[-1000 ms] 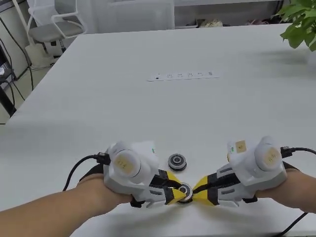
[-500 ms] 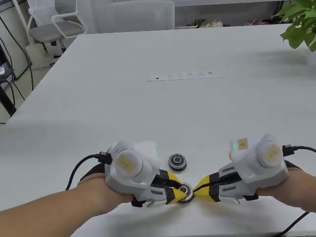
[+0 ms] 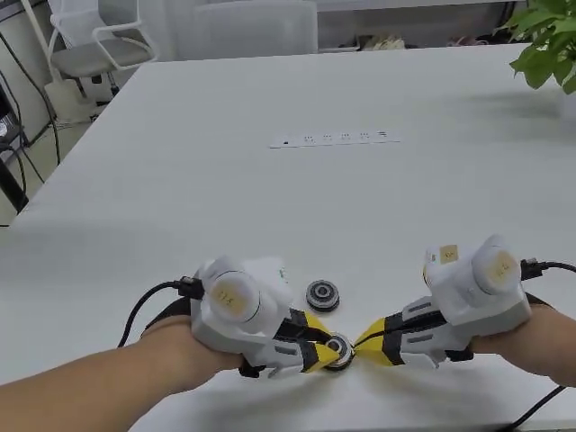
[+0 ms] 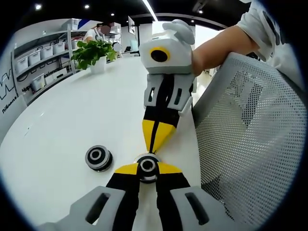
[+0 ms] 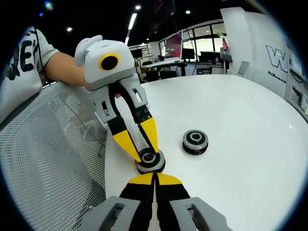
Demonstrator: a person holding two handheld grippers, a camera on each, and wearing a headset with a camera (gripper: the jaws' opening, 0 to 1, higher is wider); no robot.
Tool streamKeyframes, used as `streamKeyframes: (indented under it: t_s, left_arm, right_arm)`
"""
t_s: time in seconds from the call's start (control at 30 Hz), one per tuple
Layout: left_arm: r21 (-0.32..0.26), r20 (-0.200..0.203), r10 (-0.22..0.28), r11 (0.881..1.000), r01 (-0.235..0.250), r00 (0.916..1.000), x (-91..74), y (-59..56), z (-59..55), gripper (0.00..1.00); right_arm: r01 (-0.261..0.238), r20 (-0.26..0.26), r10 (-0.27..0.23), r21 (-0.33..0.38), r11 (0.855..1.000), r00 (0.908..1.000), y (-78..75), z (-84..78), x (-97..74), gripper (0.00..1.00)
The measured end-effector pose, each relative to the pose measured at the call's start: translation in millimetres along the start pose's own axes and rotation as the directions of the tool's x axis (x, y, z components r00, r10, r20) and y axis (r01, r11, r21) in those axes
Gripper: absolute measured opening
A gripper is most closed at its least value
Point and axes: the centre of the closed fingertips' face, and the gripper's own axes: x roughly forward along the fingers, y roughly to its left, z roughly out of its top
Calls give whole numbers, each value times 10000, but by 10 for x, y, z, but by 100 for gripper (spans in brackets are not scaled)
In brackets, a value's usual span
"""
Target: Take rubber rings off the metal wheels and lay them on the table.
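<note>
Two pairs of yellow-tipped jaws meet over one small metal wheel [image 3: 337,346] at the near edge of a white table [image 3: 360,207]. The left gripper [image 4: 147,169] has its jaws closed around the wheel, one tip on each side, pinning it flat on the tabletop. The right gripper [image 5: 155,179] has its jaws pressed together into a wedge whose point touches the wheel's rim; whether it has caught any rubber there cannot be told. The black rubber ring [image 5: 161,164] looks seated on the wheel, so the work appears to be at the first peel. A second wheel [image 3: 323,294], its ring also on, lies just beside the first, towards the middle of the table, with neither gripper on it. Next, the right tips likely need to get under the ring's edge, pinch it and draw it away while the left holds firm, then lay it on the table. A power strip [image 3: 335,138] lies well beyond.
</note>
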Motion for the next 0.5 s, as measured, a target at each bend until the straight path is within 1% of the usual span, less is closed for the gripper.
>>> streamKeyframes:
  t_s: [0.07,0.17,0.23,0.3,0.33,0.43,0.5]
  left_arm:
    - [-1,-7,11,10000,-11,10000,0,0,0,7]
    - [-3,-14,35,10000,-35,10000,0,0,0,7]
    - [11,-27,58,10000,-58,10000,1,-1,0,7]
    - [14,-31,70,10000,-70,10000,3,-2,2,7]
    - [18,-36,75,10000,-75,10000,2,-2,1,7]
    - [21,-36,78,10000,-78,10000,3,-2,1,7]
    - [30,-40,78,10000,-78,10000,3,-3,1,7]
  right_arm:
    - [129,-19,-129,13,9999,9999,-22,3,7,0]
    - [311,75,-313,232,9992,9995,-64,21,11,0]
    - [320,259,-332,453,9985,9991,-76,54,6,0]
    - [226,544,-266,734,9970,9982,-73,96,-2,0]
    - [236,499,-274,756,9969,9984,-77,88,-5,0]
    - [124,642,-177,823,9965,9978,-59,109,-3,0]
    - [78,655,-127,732,9973,9978,-50,118,-2,0]
